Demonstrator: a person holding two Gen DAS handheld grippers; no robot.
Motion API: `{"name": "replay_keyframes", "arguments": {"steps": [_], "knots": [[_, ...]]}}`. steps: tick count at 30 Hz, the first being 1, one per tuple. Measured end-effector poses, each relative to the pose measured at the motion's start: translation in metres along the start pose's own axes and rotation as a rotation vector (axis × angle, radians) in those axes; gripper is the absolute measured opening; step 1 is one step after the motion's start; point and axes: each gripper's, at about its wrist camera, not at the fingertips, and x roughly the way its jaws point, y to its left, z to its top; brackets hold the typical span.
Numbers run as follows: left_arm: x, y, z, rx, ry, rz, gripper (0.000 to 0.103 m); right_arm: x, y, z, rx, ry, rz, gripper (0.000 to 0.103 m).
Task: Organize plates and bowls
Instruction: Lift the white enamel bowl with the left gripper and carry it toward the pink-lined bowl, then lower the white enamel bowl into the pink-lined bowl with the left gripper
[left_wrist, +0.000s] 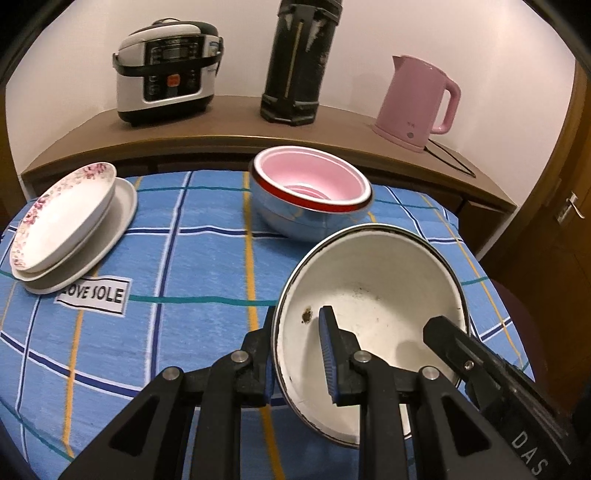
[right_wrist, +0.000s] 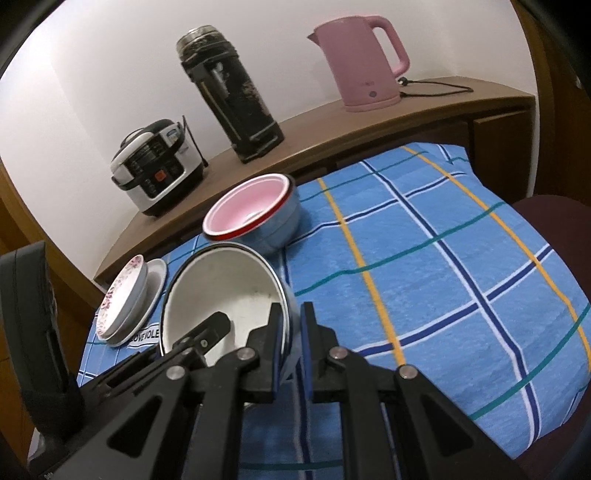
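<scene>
White enamel bowl (left_wrist: 373, 291) with dark rim sits tilted over the near right part of the blue checked tablecloth (left_wrist: 192, 266), held from both sides; whether its base touches the cloth cannot be told. Left gripper (left_wrist: 299, 354) pinches the bowl's left wall — one pad outside, the blue ribbed pad inside; right gripper (right_wrist: 293, 350) is clamped on the opposite rim, jaws nearly together with only the thin wall between them. Each wrist view shows the other gripper's finger reaching into the bowl. Just behind it: a pink bowl (left_wrist: 310, 177) nested in a red-rimmed blue bowl (left_wrist: 291, 218). Far left on the cloth: a floral plate (left_wrist: 62, 218) stacked on plain white plates (left_wrist: 110, 229). On the wooden shelf (left_wrist: 229, 125) behind — rice cooker (left_wrist: 166, 70), black flask (left_wrist: 299, 62), pink kettle (left_wrist: 417, 99).
</scene>
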Motion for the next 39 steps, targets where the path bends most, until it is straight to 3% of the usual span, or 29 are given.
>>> {"name": "replay_keyframes", "arguments": {"steps": [18,39], "knots": [[-0.007,0.031,0.022,-0.032,-0.052,0.053,0.023,0.019,0.035,0.011,-0.044,0.003,0.051,0.010],[0.009,0.023,0.091,-0.042,-0.115,0.045,0.023,0.038,0.050,0.076,-0.040,-0.089,0.087,0.010]]}}
